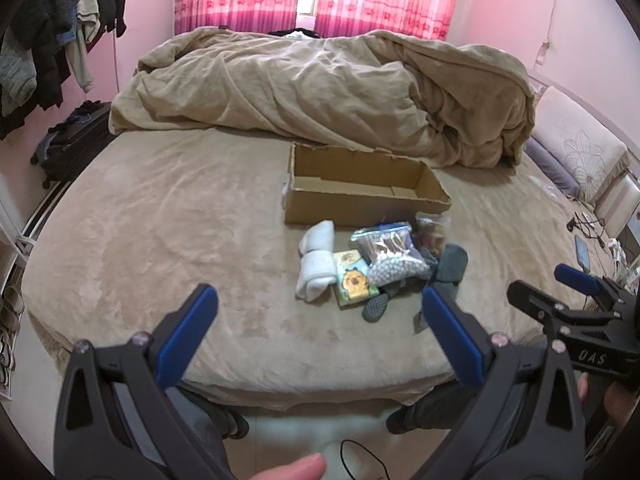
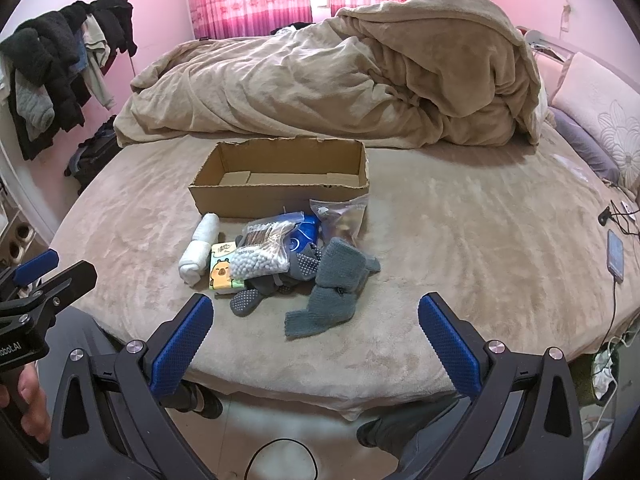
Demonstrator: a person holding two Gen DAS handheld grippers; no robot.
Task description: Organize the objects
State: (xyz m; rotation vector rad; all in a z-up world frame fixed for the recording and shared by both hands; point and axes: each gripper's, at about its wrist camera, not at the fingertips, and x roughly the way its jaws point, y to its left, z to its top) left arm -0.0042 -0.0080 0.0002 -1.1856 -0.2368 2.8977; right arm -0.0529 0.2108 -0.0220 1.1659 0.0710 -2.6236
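An empty cardboard box (image 1: 360, 188) (image 2: 280, 178) sits on the bed. In front of it lies a small pile: a rolled white towel (image 1: 316, 266) (image 2: 199, 248), a tissue pack with a cartoon animal (image 1: 354, 280) (image 2: 223, 270), a zip bag of cotton swabs (image 1: 390, 252) (image 2: 264, 250), a clear snack bag (image 2: 340, 220), dotted grey socks (image 2: 248, 300) and a grey knit glove (image 2: 336, 292). My left gripper (image 1: 320, 300) is open and empty, short of the pile. My right gripper (image 2: 316, 308) is open and empty too, just before the glove.
A crumpled tan duvet (image 1: 328, 92) fills the far half of the bed. Pillows (image 2: 600, 120) lie at the right, with a phone (image 2: 616, 258) and cables near the right edge. Clothes hang on a rack (image 1: 52, 52) at left. The person's legs stand below the bed's front edge.
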